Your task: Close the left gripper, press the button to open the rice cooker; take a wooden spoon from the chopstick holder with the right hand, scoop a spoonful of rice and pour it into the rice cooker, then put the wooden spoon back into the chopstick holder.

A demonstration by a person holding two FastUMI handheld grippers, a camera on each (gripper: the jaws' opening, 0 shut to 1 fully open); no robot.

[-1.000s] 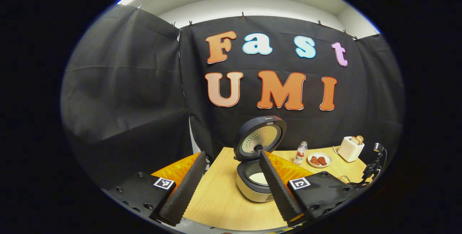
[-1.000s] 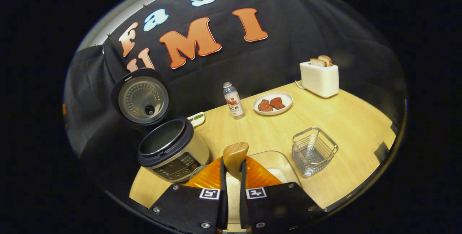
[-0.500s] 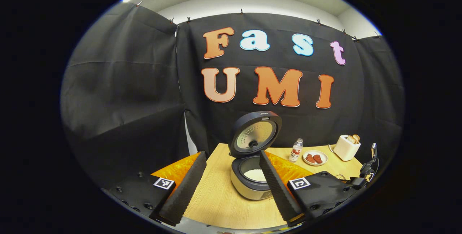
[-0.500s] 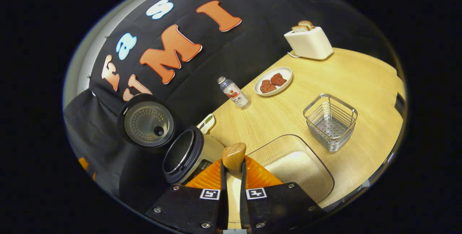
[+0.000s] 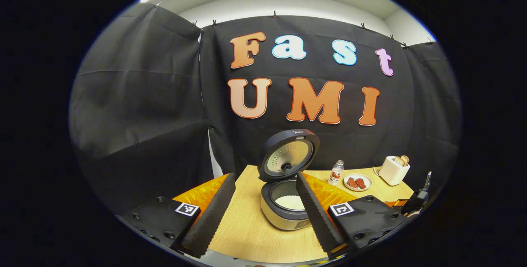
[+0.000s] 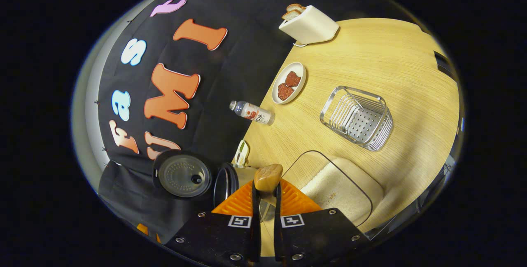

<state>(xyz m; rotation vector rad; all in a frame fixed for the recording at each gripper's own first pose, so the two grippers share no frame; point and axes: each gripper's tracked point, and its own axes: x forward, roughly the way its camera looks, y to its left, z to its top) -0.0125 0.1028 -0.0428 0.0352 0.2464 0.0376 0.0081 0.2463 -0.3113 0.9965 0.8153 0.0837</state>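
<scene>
The rice cooker (image 5: 284,211) stands with its lid (image 5: 289,155) up and white rice (image 5: 289,202) in the pot. My left gripper (image 5: 263,213) is open and well short of it, with nothing between the fingers. My right gripper (image 6: 263,195) is shut on the wooden spoon (image 6: 267,176), whose rounded end pokes out past the fingertips; the rest is hidden. It hovers rolled over between the cooker (image 6: 226,180) and a clear tub of rice (image 6: 341,188). The wire chopstick holder (image 6: 358,118) stands beyond the tub.
On the wooden table (image 6: 383,69) stand a small bottle (image 6: 252,113), a plate of reddish food (image 6: 289,82) and a white toaster (image 6: 308,24) along the back. A small white item (image 6: 242,153) lies behind the cooker.
My right gripper has rolled strongly with the spoon, so the table now looks steeply tilted and the cooker has slid towards the fingers. The left gripper has drifted slightly, still open.
</scene>
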